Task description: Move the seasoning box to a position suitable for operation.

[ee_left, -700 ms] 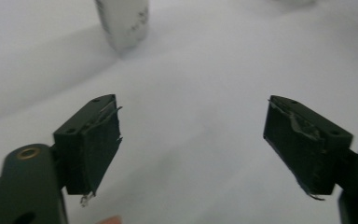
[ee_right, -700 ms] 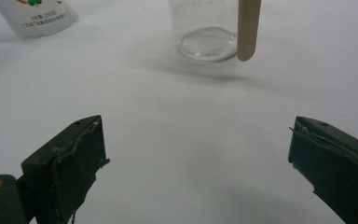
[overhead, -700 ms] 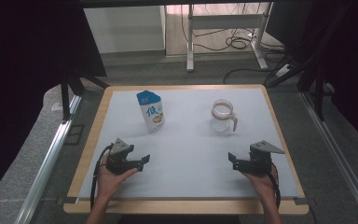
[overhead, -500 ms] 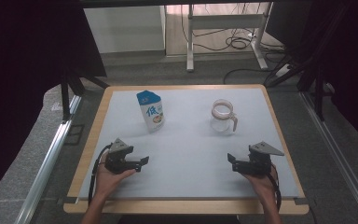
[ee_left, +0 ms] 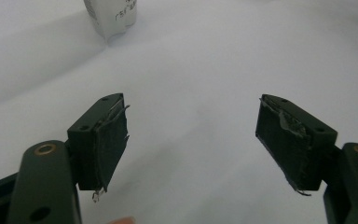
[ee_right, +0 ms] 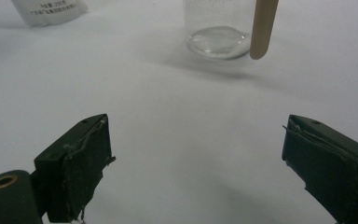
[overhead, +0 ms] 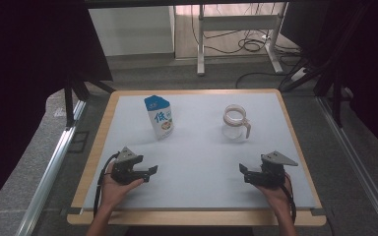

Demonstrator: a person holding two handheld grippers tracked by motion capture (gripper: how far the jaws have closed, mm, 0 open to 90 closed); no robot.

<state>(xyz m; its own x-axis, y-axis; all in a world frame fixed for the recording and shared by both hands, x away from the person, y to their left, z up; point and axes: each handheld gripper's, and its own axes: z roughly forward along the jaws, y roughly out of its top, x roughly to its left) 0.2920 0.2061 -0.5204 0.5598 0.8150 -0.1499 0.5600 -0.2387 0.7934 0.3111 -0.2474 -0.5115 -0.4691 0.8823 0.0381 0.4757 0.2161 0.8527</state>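
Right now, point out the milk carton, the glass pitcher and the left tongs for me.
Carton [overhead: 160,119], high view, on its printed front face.
Pitcher [overhead: 234,129], high view, on its clear wall.
Left tongs [ee_left: 191,140], left gripper view, midway between the open tips.

Ahead of the left gripper's spread fingers, the top edge is cutting off the carton. Beyond the right gripper's fingers, the jug is losing its upper part likewise.
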